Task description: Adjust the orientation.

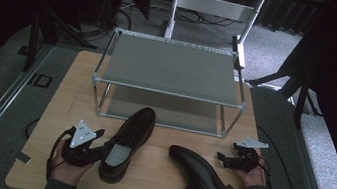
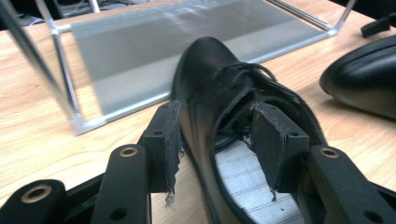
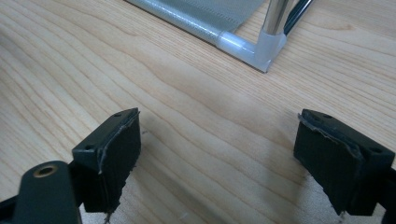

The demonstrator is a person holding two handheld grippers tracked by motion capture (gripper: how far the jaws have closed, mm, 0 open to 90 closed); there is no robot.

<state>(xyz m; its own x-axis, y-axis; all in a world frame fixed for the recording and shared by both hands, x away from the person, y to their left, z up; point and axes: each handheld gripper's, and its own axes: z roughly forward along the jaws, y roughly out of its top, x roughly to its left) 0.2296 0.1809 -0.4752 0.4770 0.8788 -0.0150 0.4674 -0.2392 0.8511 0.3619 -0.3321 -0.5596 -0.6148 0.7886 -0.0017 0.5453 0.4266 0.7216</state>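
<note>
Left gripper (image 2: pixel 215 140) fingers straddle left shoe (image 1: pixel 127 141) collar before rack (image 1: pixel 168 93), barely clamped. Right gripper (image 3: pixel 217 158) fingers spread, empty. Next, likely: clench, lift onto rack.

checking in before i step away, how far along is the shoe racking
Nothing is racked yet: both levels of the rack are bare. In hand: the left gripper straddles the side wall of the left shoe, one jaw inside the opening, one outside, at the collar. Left to do: lifting it to a shelf, then the right shoe, lying on the table beside the open right gripper.
</note>
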